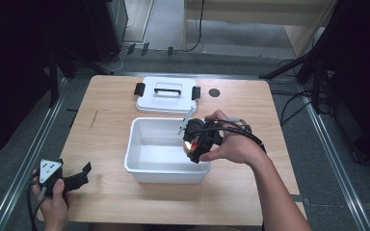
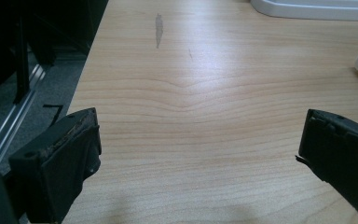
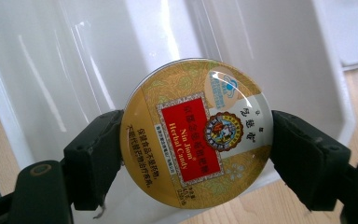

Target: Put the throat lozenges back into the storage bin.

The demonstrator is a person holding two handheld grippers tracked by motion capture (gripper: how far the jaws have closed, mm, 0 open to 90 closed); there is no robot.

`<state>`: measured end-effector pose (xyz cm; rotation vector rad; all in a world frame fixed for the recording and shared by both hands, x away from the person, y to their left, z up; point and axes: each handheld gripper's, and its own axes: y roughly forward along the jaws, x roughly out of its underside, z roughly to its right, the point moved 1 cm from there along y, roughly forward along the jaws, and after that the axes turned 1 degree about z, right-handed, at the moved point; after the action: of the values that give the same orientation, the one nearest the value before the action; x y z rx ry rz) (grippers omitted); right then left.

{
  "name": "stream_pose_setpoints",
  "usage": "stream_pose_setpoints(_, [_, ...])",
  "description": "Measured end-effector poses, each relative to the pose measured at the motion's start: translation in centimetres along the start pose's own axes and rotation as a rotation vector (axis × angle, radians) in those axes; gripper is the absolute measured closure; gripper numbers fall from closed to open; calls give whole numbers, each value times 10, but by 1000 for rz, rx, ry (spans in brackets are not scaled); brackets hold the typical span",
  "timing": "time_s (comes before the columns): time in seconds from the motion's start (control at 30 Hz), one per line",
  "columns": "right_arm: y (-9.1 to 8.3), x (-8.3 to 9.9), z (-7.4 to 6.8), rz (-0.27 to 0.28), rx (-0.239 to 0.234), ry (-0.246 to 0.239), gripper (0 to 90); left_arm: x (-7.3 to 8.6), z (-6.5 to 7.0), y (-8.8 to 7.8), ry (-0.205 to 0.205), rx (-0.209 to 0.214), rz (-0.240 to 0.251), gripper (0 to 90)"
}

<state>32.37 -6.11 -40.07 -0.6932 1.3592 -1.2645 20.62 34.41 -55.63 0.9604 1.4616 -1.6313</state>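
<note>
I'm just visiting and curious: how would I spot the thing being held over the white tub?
Start at the wooden table and find the open white tub in its middle. At the tub's right rim, the right gripper grips a round candy tin by its edges. Its gold lid with a red label stands out against the white tub.

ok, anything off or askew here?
Nothing spilled or damaged. A grey streak marks the table at far left. The lid lies flat behind the bin; the right gripper grips the candy tin squarely.
</note>
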Motion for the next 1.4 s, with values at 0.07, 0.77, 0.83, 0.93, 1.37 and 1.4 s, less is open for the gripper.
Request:
stream_pose_setpoints(0.07, [3,1,-1,-3,-4,-2,208,0,0,0,0,1,0,0])
stream_pose_setpoints(0.77, [34,10,-5,-26,-46,-9,207,0,0,0,1,1,-4,0])
stream_pose_setpoints(0.83, [35,10,-5,-28,-48,-7,207,0,0,0,1,2,-4,0])
stream_pose_setpoints(0.93, [37,9,-6,-40,-47,-6,207,0,0,0,0,2,-4,0])
stream_pose_setpoints(1.37, [42,8,-8,-84,-53,-16,212,0,0,0,0,2,-5,0])
stream_pose_setpoints(1.4, [41,9,-7,-83,-44,-14,221,0,0,0,1,2,-5,0])
